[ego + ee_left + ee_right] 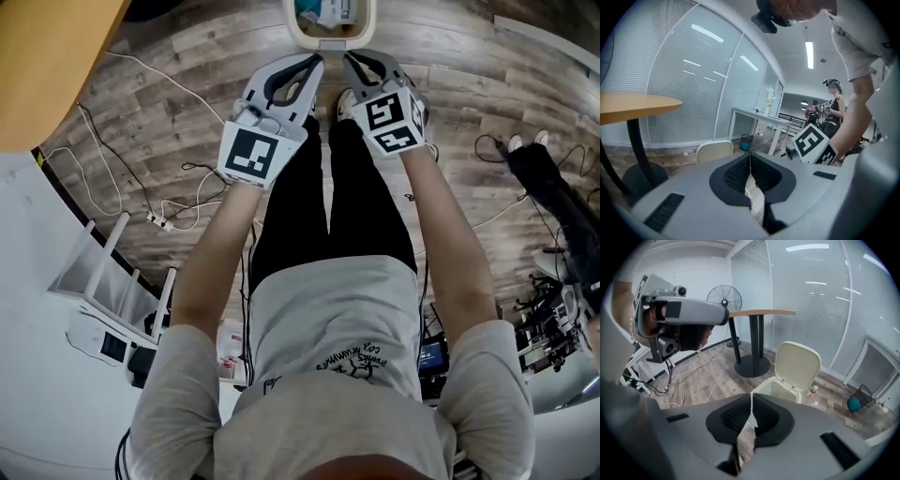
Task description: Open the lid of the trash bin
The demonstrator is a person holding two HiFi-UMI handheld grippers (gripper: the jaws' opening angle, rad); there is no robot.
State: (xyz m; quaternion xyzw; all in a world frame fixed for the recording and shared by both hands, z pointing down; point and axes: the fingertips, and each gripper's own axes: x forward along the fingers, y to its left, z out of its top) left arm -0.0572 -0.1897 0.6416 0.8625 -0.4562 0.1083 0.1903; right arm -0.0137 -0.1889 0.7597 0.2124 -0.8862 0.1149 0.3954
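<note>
The trash bin (pixel 331 41) is on the floor, right in front of the person and lower than both hands. Its lid (pixel 797 365) already stands straight up at the back, so the bin is open. The lid's hinge edge runs from side to side.

The left gripper (pixel 316 60) and the right gripper (pixel 350 59) are side by side, and the bin sits just past their tips, in the middle between them. Neither one looks nearer to me.

Both grippers are closed tight, and nothing is between their jaws.

Inside the bin there is something blue and white (pixel 323 11) (I can't tell what it is). I think the job is done.
</note>
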